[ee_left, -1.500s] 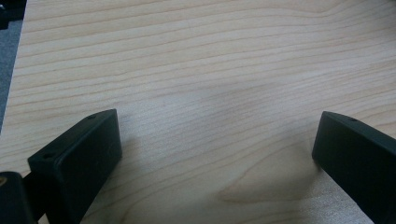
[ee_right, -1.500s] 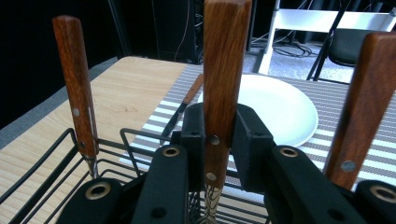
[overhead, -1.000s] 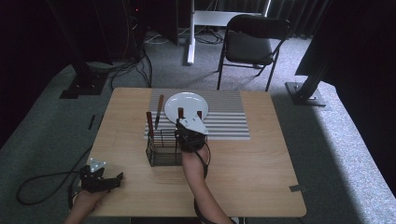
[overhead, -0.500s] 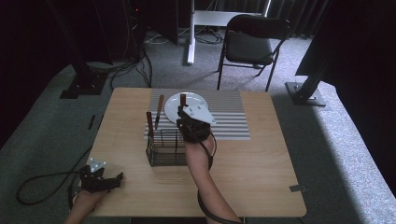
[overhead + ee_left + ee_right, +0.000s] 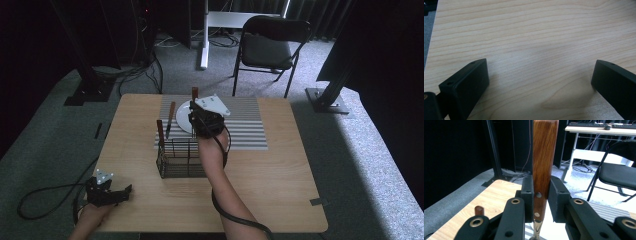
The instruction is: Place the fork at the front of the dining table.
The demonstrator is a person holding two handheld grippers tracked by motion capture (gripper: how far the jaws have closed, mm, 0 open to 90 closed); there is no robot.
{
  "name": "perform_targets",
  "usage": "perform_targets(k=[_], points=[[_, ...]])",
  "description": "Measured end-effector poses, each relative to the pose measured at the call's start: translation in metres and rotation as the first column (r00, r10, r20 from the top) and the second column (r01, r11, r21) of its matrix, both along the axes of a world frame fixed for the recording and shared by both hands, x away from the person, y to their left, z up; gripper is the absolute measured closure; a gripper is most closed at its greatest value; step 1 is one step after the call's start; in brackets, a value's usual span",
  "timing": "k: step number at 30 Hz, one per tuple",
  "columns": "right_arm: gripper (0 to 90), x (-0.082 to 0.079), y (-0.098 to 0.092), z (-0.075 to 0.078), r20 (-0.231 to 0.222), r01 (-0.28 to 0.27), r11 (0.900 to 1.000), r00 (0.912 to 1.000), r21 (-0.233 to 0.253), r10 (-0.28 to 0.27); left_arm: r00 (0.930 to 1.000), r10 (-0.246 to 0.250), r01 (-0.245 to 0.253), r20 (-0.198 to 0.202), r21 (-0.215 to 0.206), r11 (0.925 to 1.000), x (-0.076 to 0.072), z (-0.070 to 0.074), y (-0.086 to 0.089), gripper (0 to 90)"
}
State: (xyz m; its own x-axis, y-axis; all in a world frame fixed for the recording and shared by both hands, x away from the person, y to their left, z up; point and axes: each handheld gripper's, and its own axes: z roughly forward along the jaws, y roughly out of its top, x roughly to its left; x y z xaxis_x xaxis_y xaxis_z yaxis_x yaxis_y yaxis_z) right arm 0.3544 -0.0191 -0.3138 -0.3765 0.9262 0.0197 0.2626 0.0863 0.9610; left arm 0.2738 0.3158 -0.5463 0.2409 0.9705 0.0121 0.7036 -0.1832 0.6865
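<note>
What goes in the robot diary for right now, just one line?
right gripper: shut on upright wooden-handled utensil, above white plate | left gripper: open, over table | black wire basket: two more handles

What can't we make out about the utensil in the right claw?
- Working end of the wooden-handled utensil: right gripper view, cut off at the bottom edge between the right claw jaws.
- Same end, high view: hidden behind the claw.
- Wire caddy contents: too small.

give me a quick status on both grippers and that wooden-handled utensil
Right gripper shut on wooden-handled utensil, upright, above the wire basket. Left gripper open, idle over bare table. Two more handles in the basket; nothing blocking.
</note>
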Motion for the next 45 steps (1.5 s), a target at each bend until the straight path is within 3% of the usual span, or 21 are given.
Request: perform_targets(k=[12,19,30,37,45], points=[[75.7,0.028,-0.003,0.007,0.006,0.032,0.999,0.9995,-0.02,-0.031,1.0,0.0,0.0,0.0,0.0,1.0,0.0,0.0,0.0,1.2],[75.7,0.05,-0.01,0.009,-0.013,0.056,0.998,0.9983,-0.022,-0.056,1.0,0.001,-0.001,0.001,0.0,1.0,0.0,0.0,0.0,1.1],[75.7,0.078,-0.025,-0.001,-0.049,0.098,0.994,0.9937,-0.05,-0.1,1.0,-0.001,0.001,0.0,0.002,1.0,0.0,0.0,0.0,1.1],[75.7,0.087,-0.043,-0.007,-0.061,0.125,0.991,0.9899,-0.057,-0.128,1.0,0.001,-0.001,0.002,0.0,1.0,0.0,0.0,0.0,1.1],[75.6,0.092,-0.064,-0.026,-0.095,0.137,0.989,0.9855,-0.052,-0.141,1.0,0.0,0.0,0.0,0.0,1.0,0.0,0.0,0.0,1.2]])
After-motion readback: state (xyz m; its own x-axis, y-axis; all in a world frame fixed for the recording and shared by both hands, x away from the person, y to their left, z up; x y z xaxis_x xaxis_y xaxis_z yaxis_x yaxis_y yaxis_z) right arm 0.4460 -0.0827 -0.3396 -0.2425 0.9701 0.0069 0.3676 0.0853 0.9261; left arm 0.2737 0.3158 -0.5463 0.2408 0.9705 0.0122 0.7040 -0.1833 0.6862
